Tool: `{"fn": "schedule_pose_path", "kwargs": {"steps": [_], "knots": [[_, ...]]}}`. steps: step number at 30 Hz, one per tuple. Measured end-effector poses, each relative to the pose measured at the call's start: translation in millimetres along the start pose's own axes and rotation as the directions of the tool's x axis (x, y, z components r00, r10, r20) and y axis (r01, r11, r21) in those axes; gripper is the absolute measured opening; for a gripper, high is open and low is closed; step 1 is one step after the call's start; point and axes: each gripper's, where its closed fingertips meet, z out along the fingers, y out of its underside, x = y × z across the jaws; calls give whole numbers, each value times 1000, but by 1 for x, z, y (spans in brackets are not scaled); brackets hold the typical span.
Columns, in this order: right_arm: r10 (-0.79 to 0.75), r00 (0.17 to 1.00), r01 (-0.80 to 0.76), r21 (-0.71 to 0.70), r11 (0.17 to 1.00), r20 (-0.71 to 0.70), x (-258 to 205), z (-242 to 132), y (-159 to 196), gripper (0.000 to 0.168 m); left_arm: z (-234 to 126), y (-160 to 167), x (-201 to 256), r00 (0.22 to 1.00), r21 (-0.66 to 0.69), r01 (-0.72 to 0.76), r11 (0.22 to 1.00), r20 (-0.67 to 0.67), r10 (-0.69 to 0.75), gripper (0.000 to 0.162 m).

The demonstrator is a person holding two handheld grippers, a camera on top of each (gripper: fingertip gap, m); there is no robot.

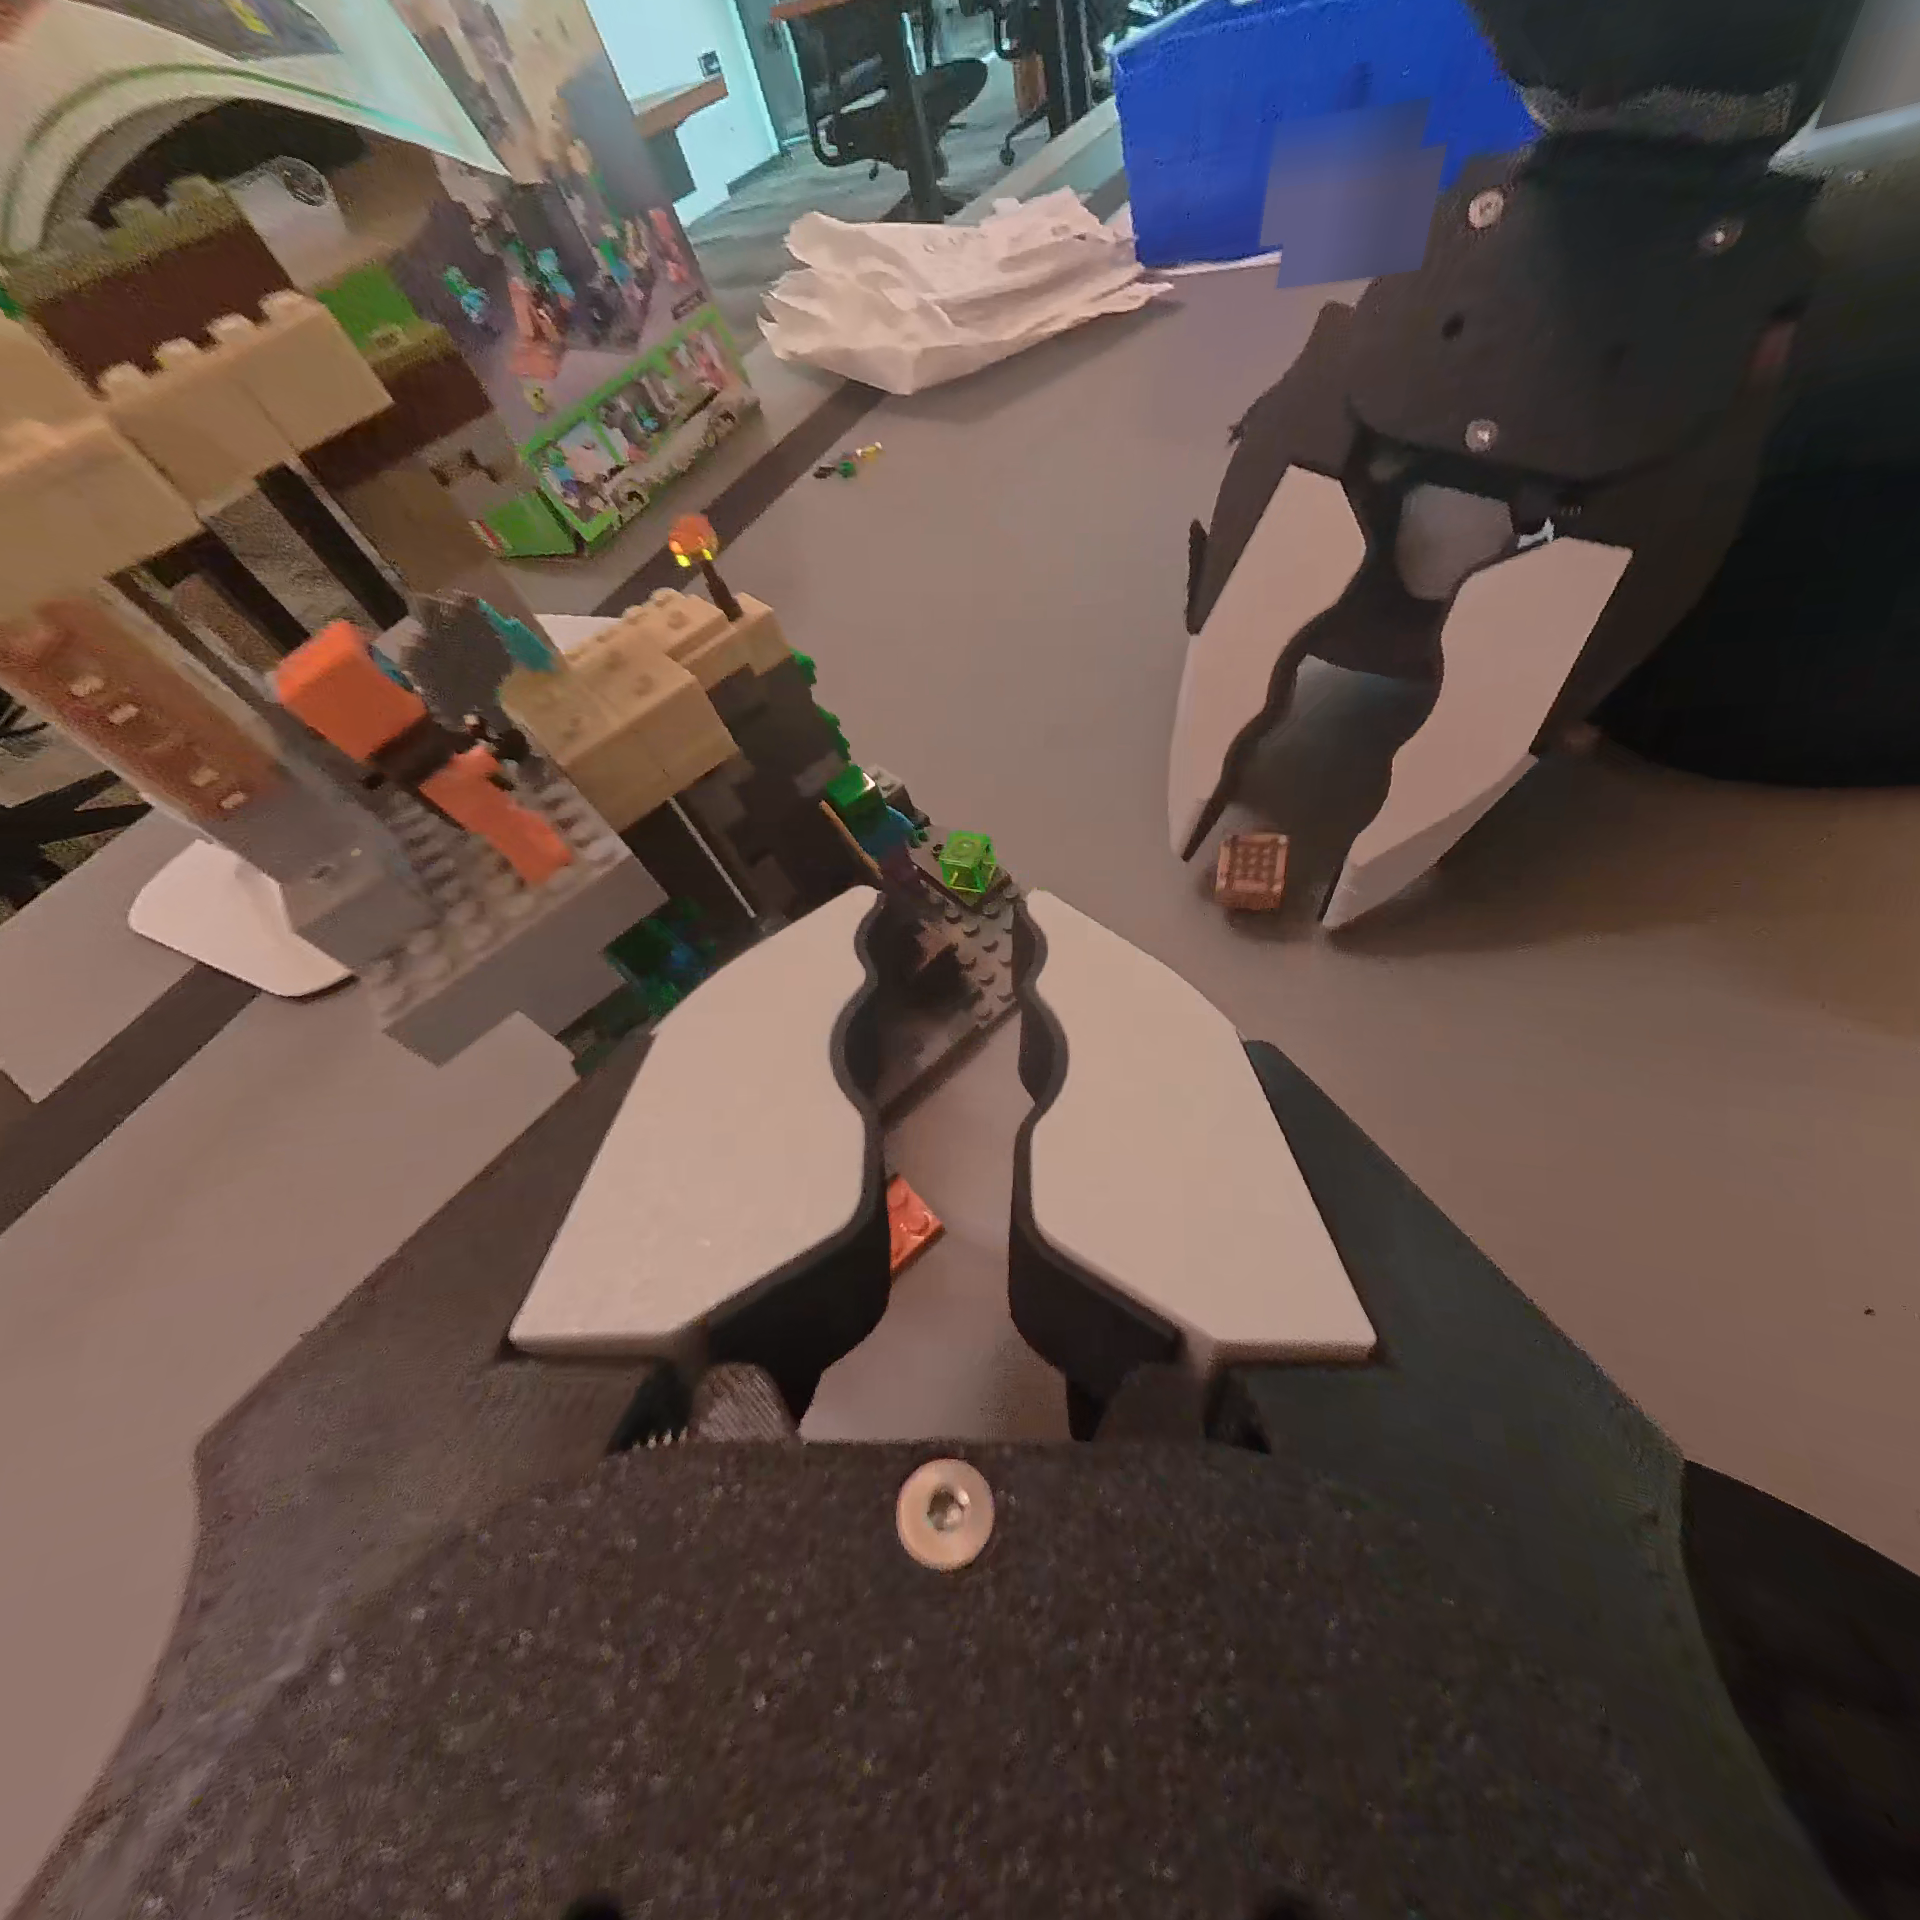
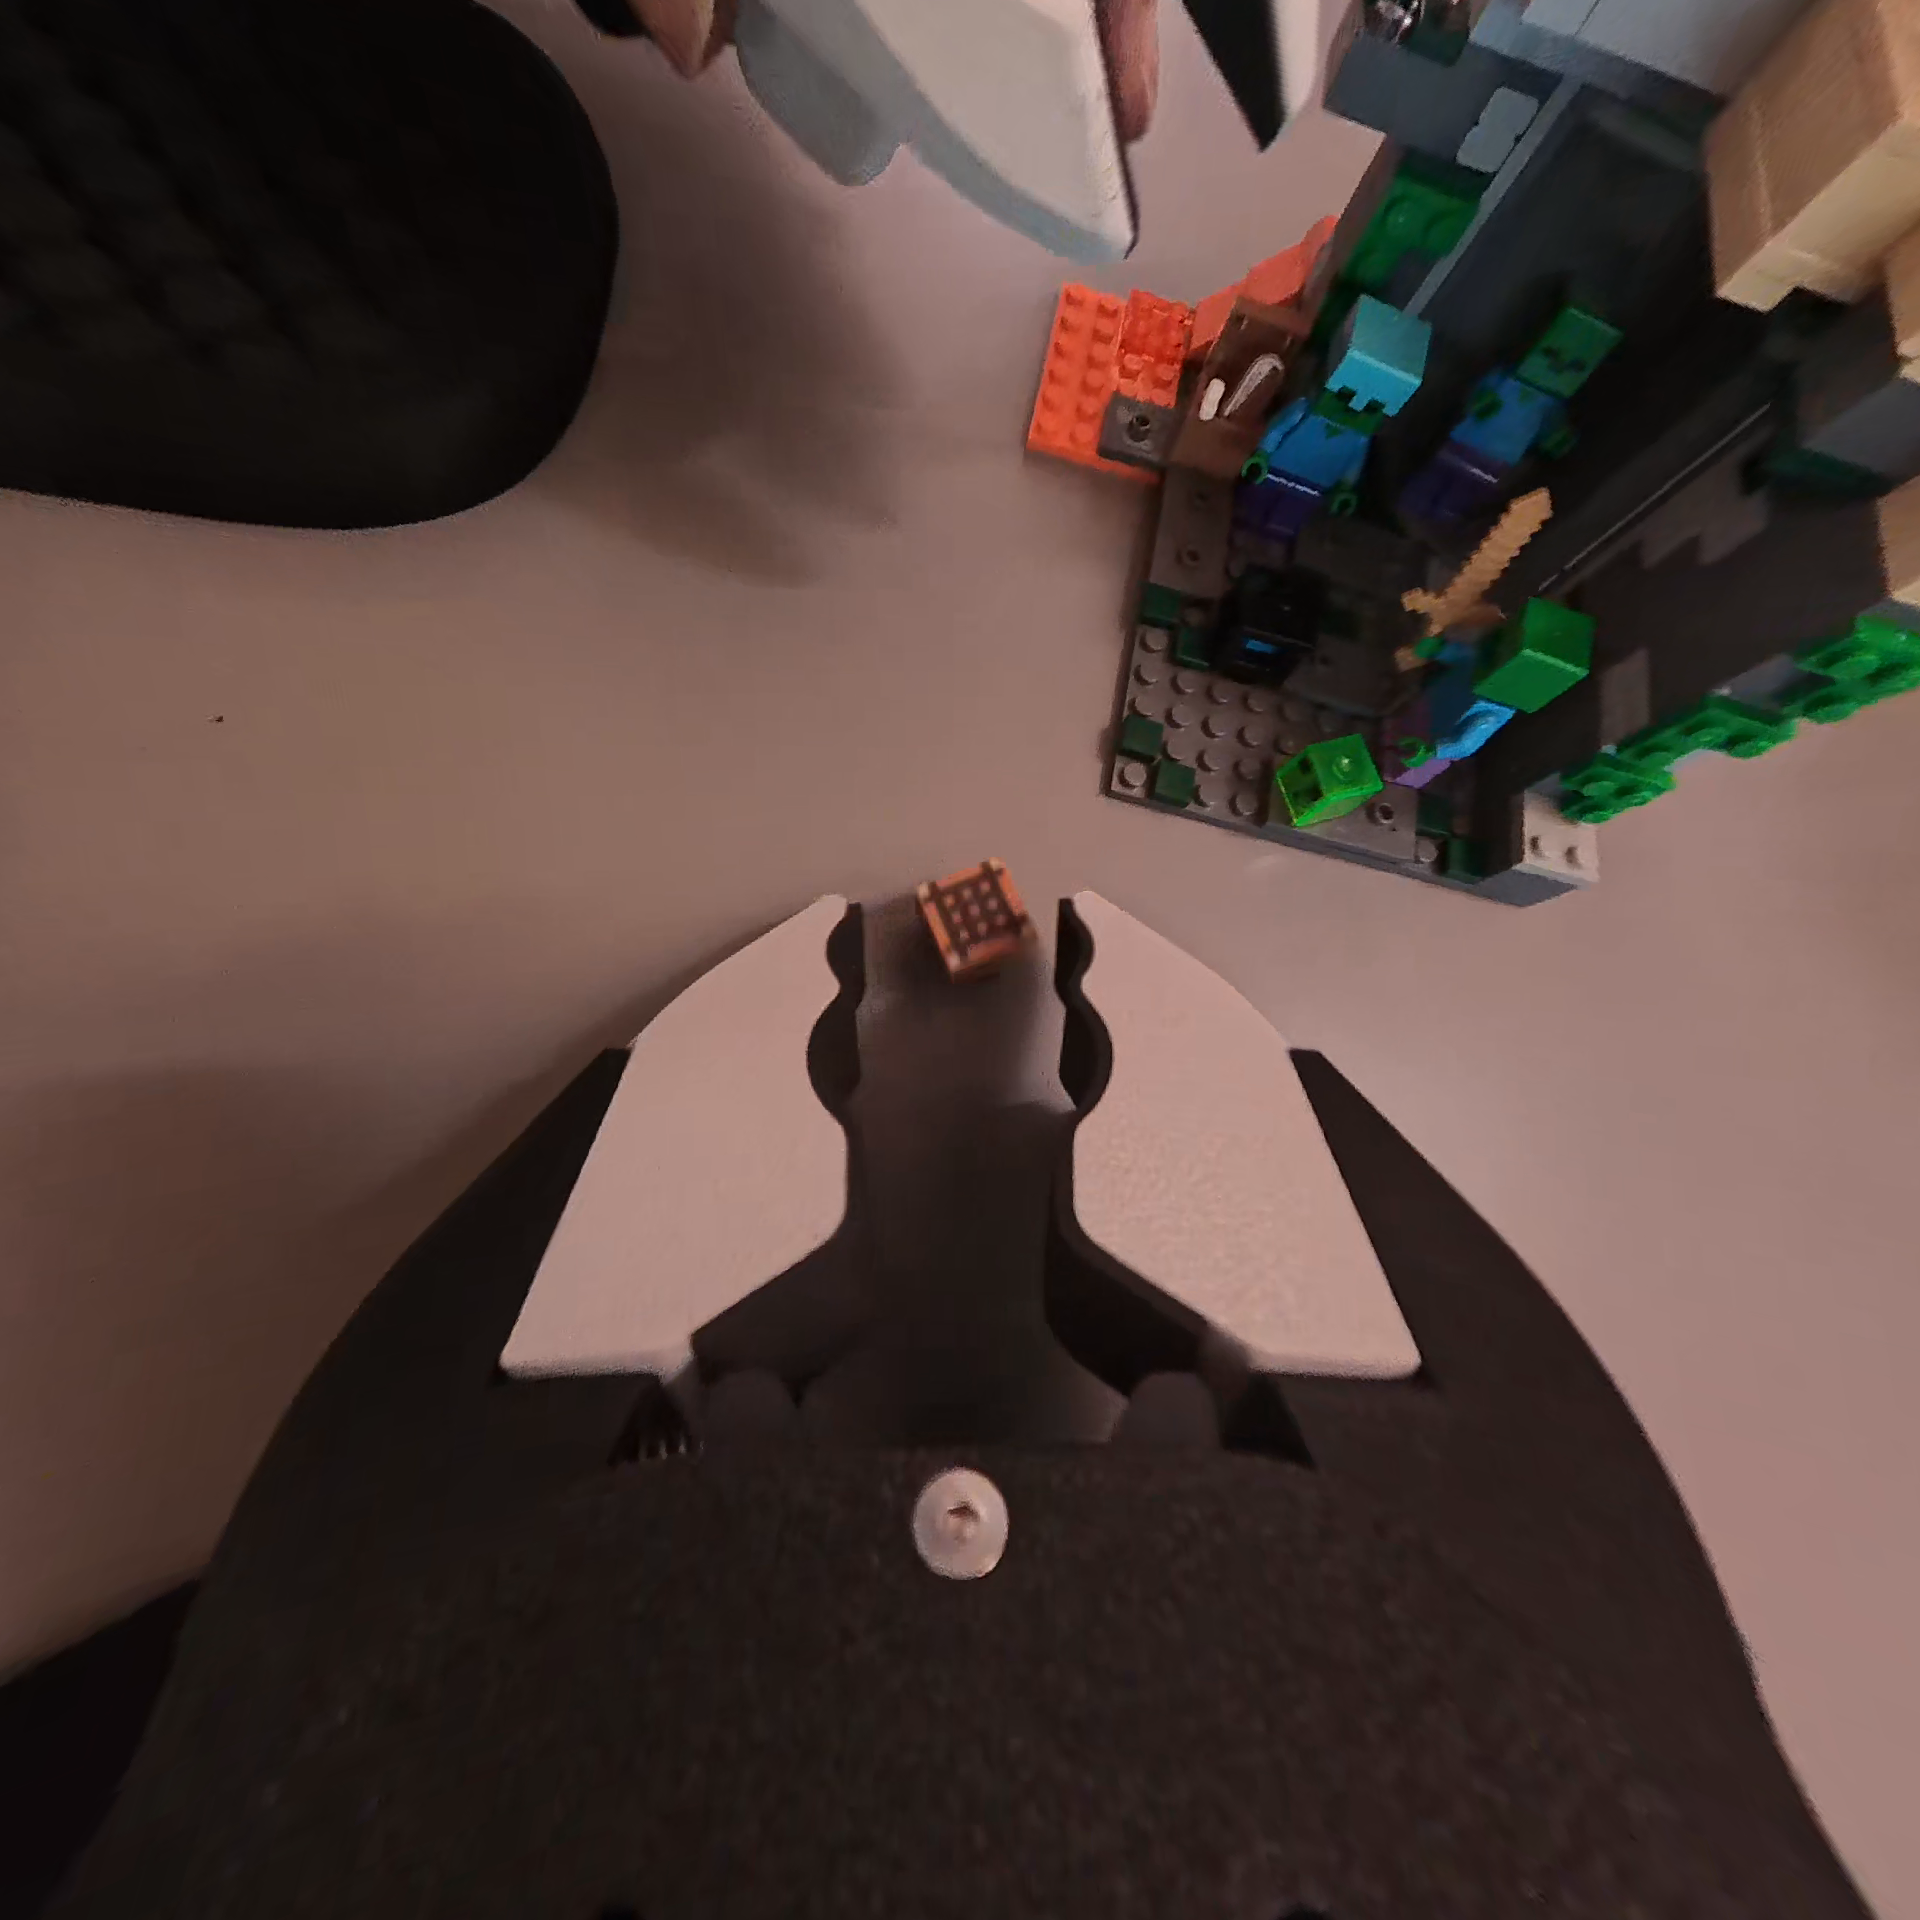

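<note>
- Right gripper (image 2: 961, 914): black body, pale finger plates, jaws spread; tips lowered to the grey table (image 2: 520, 779), nothing pinched
- Small brown cube (image 2: 977, 917), grid-printed top face: lies on the table between the right gripper's fingertips; whether either tip touches it cannot be told; in the left wrist view the same cube (image 1: 1254, 871) sits between the two tips
- Left gripper (image 1: 951, 920): jaws parted by a narrow gap, holding nothing; tips over the near edge of the dark grey studded baseplate (image 1: 971, 987)
- Brick-built model (image 2: 1507, 520): dark walls, tan blocks on top, green trim, several blocky figures standing on the baseplate; just beside the cube, apart from it
- Translucent green cube (image 2: 1325, 779): on the baseplate corner nearest the right gripper
- Orange studded plate (image 2: 1081, 384): flat on the table, touching the model's far side
- Printed set box (image 1: 582, 343): upright behind the model
- White crumpled bags (image 1: 956, 291): farther back on the table
- Blue bin (image 1: 1226, 135): behind the bags
</note>
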Motion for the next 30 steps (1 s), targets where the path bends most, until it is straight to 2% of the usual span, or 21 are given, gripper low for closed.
{"fn": "schedule_pose_path", "kwargs": {"steps": [10, 15, 18, 26, 30], "knots": [[-2, 1000, 3, -21, 1000, 7, 1, -8, 1, 34, 6, 9, 11, 999, -27, -13, 1000, -41, 12, 19], [-17, 1000, 17, -41, 999, -9, 4, -4, 4, 18, 7, 12, 13, 999, -36, -28, 999, -43, 26, 18], [10, 999, -11, -31, 999, -46, 14, -11, 6, 17, 6, 12, 11, 999, -34, -26, 999, -36, 25, 17], [126, 955, -150, -70, 986, -268, 100, -56, 44, 17, 4, 13, 6, 1000, -34, -23, 999, -19, 22, 16], [206, 922, -244, -78, 967, -329, 147, -68, 67, 17, 4, 14, 4, 1000, -35, -23, 999, -11, 22, 16]]}}
